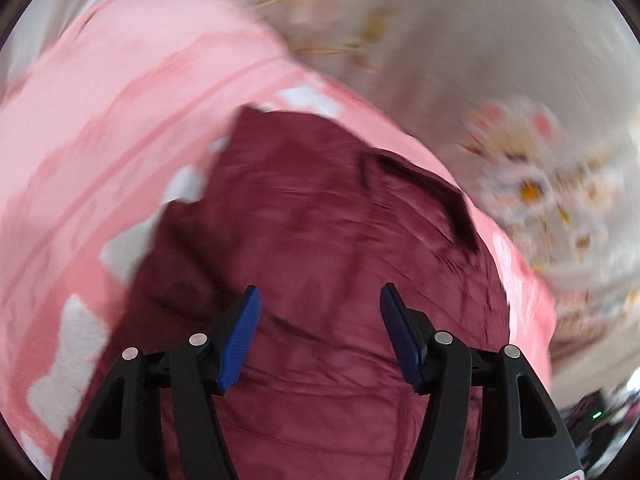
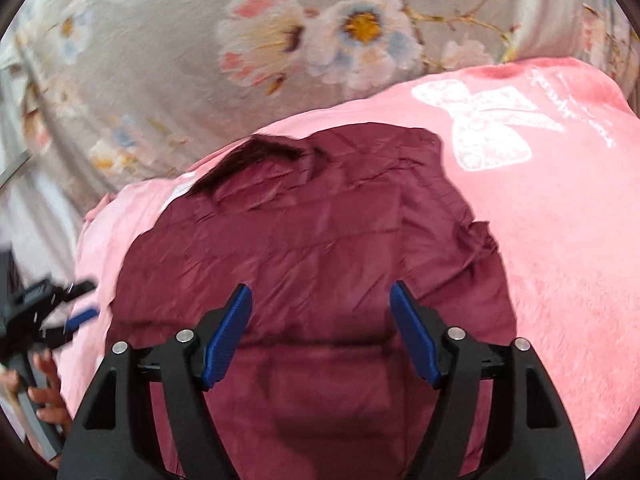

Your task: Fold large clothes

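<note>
- The maroon garment (image 2: 304, 248) lies spread on the pink blanket (image 2: 560, 240), giving a flat base for folding.
- The right tool (image 2: 320, 332) hangs above the garment, jaws spread, pinching nothing.
- The left tool (image 1: 320, 336) does likewise.

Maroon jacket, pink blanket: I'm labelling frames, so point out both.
maroon jacket (image 2: 320, 248), right wrist view, on its quilted middle panel.
pink blanket (image 2: 560, 240), right wrist view, on bare pink fabric right of the jacket.
</note>
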